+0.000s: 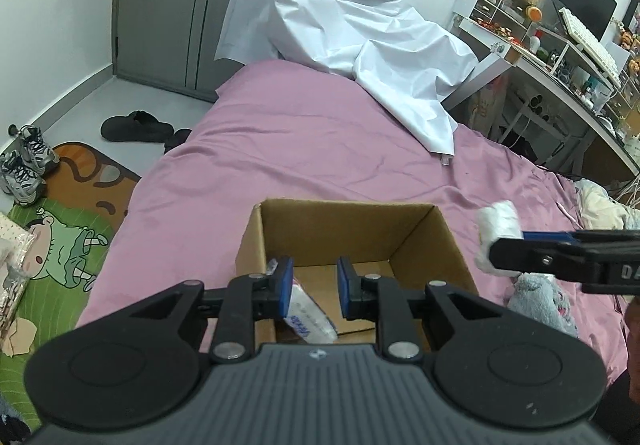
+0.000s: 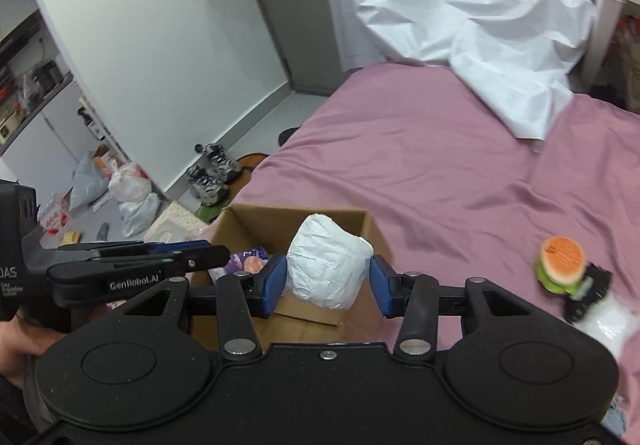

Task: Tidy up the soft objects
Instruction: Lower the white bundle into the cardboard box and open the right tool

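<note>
My right tongs (image 2: 328,287) are clenched on a white crumpled bundle (image 2: 326,261), its 2 blue pads (image 2: 274,285) pressing in on either side. The bundle sits between the fingertips, held above the near right part of the open cardboard box (image 2: 360,217), which lies just ahead of these tongs on the pink bedsheet (image 2: 420,149). From the left wrist view the same bundle (image 1: 498,241) shows at the tip of the right tongs (image 1: 490,251), off to the right of the box's (image 1: 344,211) right wall.

My left tongs (image 1: 312,287) are released: the blue pads stand apart with nothing between them, poised over the near edge of the box. Below them, inside the box on its left side, lies a white packet with blue print (image 1: 308,313). In the right wrist view the left tongs (image 2: 224,255) reach in from the left over the box, with a purple-printed item (image 2: 250,259) showing inside beyond their tip.

To the right of my right tongs, on the sheet, lie a burger-shaped toy (image 2: 560,259) and a black item (image 2: 588,291) touching it. A grey plush (image 1: 542,301) lies just under the right tongs, beside the box. A white sheet (image 1: 360,17) is heaped well ahead.
</note>
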`<state>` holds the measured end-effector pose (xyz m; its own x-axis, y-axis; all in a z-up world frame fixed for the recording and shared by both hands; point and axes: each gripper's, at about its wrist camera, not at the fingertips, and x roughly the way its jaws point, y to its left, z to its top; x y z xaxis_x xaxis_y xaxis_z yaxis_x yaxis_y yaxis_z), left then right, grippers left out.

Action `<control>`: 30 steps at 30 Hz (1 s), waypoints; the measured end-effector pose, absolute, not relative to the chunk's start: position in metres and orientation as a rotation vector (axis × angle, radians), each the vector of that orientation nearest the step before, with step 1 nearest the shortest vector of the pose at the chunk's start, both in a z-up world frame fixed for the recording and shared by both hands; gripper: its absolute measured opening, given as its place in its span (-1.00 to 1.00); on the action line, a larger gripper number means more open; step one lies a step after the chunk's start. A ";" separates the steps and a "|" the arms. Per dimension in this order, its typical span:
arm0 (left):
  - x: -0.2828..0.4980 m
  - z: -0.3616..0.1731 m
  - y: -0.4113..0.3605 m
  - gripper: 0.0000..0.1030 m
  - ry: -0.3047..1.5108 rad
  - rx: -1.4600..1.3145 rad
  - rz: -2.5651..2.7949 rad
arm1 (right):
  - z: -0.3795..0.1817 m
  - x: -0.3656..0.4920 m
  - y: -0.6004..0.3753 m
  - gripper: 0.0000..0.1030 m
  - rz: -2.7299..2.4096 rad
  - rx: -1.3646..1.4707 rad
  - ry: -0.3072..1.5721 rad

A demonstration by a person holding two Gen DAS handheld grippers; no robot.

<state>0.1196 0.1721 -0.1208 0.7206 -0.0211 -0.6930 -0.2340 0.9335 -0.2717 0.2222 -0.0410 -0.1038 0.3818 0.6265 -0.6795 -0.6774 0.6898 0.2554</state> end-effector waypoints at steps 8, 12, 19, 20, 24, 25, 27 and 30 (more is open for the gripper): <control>0.111 -0.116 0.178 -0.58 0.753 -0.374 0.141 | -0.104 0.224 -0.010 -0.09 0.874 -0.103 0.815; 0.108 -0.114 0.178 -0.50 0.754 -0.371 0.140 | -0.103 0.222 -0.004 0.19 0.901 -0.119 0.792; 0.101 -0.108 0.168 0.35 0.747 -0.349 0.196 | -0.097 0.220 -0.022 0.61 0.859 -0.112 0.804; 0.099 -0.106 0.166 0.44 0.739 -0.349 0.201 | -0.096 0.220 -0.027 0.65 0.848 -0.107 0.804; 0.096 -0.100 0.158 0.65 0.727 -0.351 0.225 | -0.089 0.218 -0.050 0.88 0.812 -0.099 0.803; 0.096 -0.099 0.155 0.67 0.726 -0.343 0.224 | -0.088 0.218 -0.055 0.93 0.805 -0.096 0.807; 0.095 -0.095 0.148 0.70 0.719 -0.335 0.217 | -0.085 0.219 -0.069 0.99 0.791 -0.089 0.814; 0.095 -0.090 0.137 0.79 0.707 -0.353 0.205 | -0.080 0.217 -0.090 0.99 0.770 -0.072 0.800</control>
